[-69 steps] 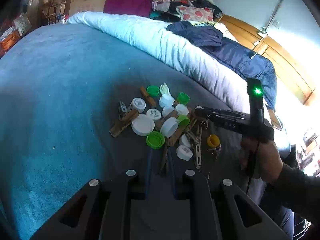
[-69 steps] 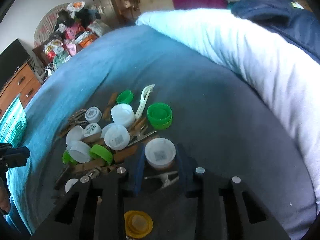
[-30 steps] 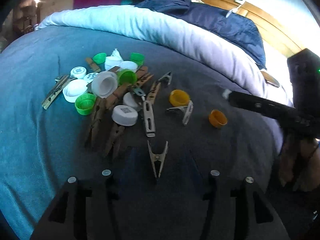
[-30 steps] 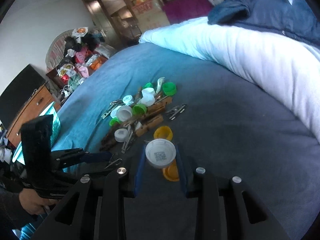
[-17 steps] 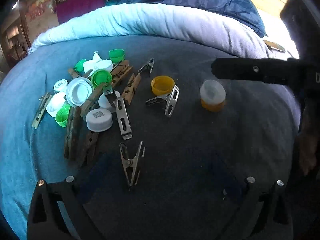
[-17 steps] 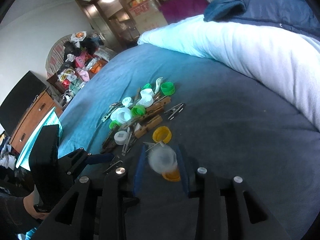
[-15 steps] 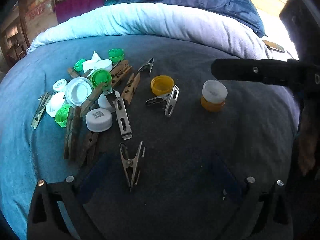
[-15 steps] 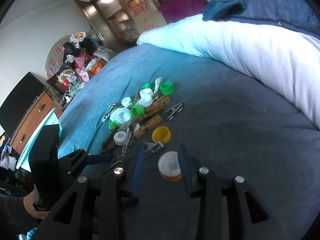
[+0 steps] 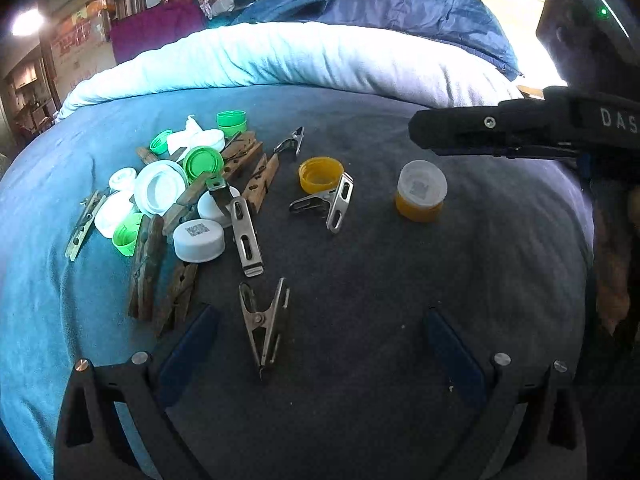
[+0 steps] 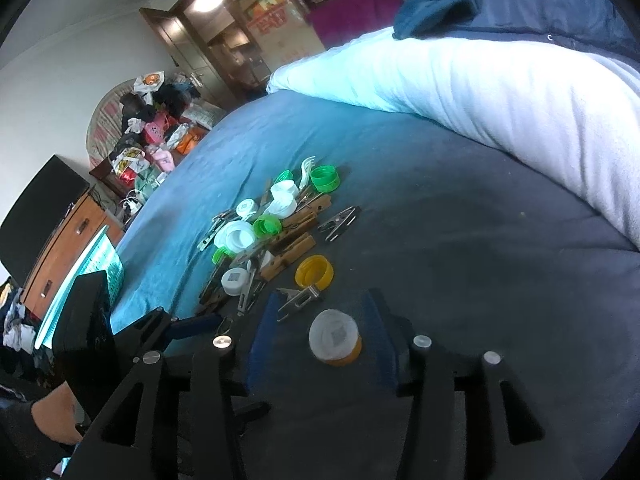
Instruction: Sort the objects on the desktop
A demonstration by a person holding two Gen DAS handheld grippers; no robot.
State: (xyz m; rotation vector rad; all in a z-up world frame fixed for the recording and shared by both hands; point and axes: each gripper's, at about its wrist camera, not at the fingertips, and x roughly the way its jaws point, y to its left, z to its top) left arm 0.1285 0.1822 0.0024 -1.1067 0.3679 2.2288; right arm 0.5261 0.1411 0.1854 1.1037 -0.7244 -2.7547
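A pile of white and green bottle caps (image 9: 160, 188) and wooden clothespins (image 9: 144, 264) lies on the blue bedcover at the left. A white cap (image 9: 422, 184) sits stacked on a yellow cap (image 9: 418, 210), apart at the right. My right gripper (image 10: 320, 320) is open, its pads on either side of that stack (image 10: 334, 338) without touching it; it also shows in the left wrist view (image 9: 416, 132). My left gripper (image 9: 320, 336) is open wide and empty, with a metal clip (image 9: 264, 320) lying between its fingers.
Another yellow cap (image 9: 320, 174) and metal clips (image 9: 328, 202) lie between pile and stack. A rolled white duvet (image 9: 280, 56) and a dark blue jacket (image 9: 400, 8) run along the far side. The bed edge drops off at the right. A dresser (image 10: 60, 236) stands left.
My right gripper carried the white cap from the pile, set it on the yellow cap and opened. My left gripper opened wide and moved over the metal clip.
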